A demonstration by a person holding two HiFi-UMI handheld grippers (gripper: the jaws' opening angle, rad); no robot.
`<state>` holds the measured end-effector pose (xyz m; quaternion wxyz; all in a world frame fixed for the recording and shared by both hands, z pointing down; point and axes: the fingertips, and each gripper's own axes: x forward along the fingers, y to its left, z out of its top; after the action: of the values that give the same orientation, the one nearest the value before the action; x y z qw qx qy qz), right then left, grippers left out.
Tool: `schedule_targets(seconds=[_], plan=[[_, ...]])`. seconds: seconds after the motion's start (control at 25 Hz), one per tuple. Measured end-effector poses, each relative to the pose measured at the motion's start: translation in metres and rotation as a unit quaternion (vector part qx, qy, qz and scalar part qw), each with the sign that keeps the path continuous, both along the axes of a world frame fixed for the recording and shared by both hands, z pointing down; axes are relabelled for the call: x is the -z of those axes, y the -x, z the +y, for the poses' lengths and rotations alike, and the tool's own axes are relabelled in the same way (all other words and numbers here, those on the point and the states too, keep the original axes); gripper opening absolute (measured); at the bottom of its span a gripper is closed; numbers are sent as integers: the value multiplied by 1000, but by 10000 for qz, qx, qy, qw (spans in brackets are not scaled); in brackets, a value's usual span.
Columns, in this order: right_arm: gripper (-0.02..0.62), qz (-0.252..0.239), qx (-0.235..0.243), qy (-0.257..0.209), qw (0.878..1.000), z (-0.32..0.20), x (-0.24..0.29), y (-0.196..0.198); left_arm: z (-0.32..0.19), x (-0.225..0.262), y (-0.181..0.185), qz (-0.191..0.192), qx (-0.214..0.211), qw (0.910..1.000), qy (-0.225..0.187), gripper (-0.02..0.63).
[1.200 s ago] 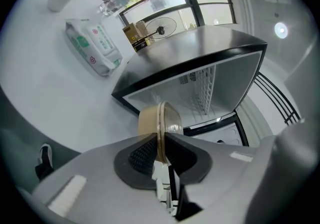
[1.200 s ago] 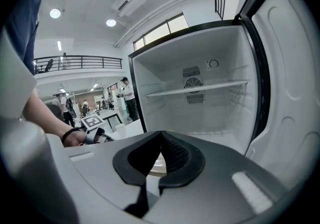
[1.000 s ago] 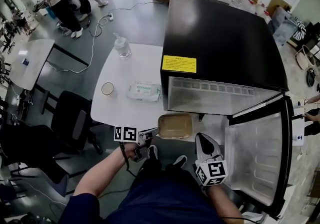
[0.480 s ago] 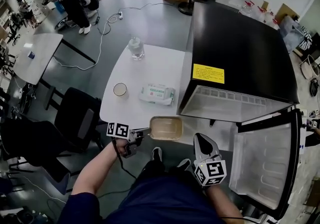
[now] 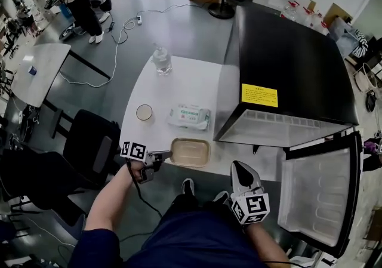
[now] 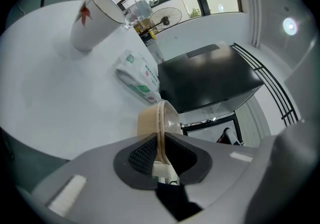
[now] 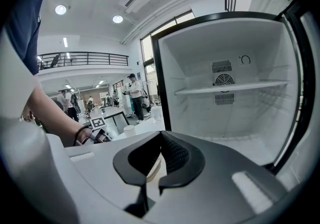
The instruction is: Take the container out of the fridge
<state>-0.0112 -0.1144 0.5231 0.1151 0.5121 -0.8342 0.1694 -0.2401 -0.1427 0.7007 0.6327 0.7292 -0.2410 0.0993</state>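
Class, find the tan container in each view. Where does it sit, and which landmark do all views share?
Head view: container at the white table's near edge, lower centre, gripped by the left tongs.
Left gripper view: container at centre, rim pinched in the tongs.
Right gripper view: not clearly in it; a tan sliver behind the right tongs may be its edge.
Shared landmark: the fridge.

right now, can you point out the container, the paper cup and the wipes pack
container [image 5: 190, 152], head view, middle of its top
paper cup [image 5: 144, 112], head view, its open mouth
wipes pack [image 5: 188, 116], head view, middle of its upper face
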Motion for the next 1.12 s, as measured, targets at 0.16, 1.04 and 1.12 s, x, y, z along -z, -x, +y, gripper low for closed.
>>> schedule_targets(seconds=[0.16,1.04,1.12], plan=[[6,35,-146,39,9999,2,-1,-2,-8,-16,9,-57,3,9999,99,52],[6,67,-332,133,9993,7,-5,-1,-30,-49,20,-293,288,9983,405,92],[6,67,-305,119,9994,7,-5,-1,-32,-47,23,-322,363,9983,325,141]])
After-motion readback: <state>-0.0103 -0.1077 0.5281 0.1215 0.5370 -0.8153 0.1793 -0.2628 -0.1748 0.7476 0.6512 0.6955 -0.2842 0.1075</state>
